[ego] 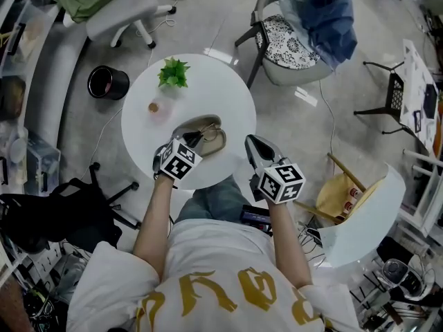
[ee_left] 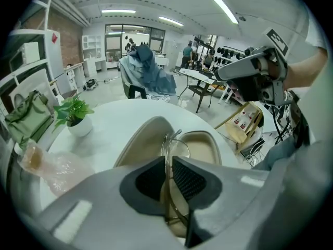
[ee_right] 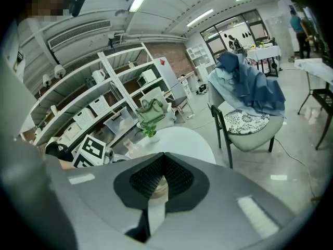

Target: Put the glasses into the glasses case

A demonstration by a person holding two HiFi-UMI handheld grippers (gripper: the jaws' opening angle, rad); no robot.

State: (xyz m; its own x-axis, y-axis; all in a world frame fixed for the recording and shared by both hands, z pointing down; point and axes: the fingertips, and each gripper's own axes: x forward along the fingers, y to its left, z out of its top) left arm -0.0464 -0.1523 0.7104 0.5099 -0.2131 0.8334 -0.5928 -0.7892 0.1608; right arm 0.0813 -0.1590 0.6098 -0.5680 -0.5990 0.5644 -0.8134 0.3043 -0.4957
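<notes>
An open beige glasses case (ego: 208, 138) lies on the round white table (ego: 221, 95), near its front edge. My left gripper (ego: 196, 140) is shut on the thin-framed glasses (ee_left: 171, 145) and holds them upright over the case's tray (ee_left: 205, 144), with the raised lid (ee_left: 140, 139) to the left. Part of the frame is hidden between the pads. My right gripper (ego: 252, 144) hovers at the table's right front edge, a little right of the case. Its jaws (ee_right: 164, 158) are shut with nothing in them.
A small potted plant (ego: 173, 72) and a crumpled clear bag (ego: 155, 108) sit at the far left of the table. A chair draped with blue clothes (ego: 308, 26) stands beyond it, a black bin (ego: 107, 82) to the left, and a white chair (ego: 363, 220) to my right.
</notes>
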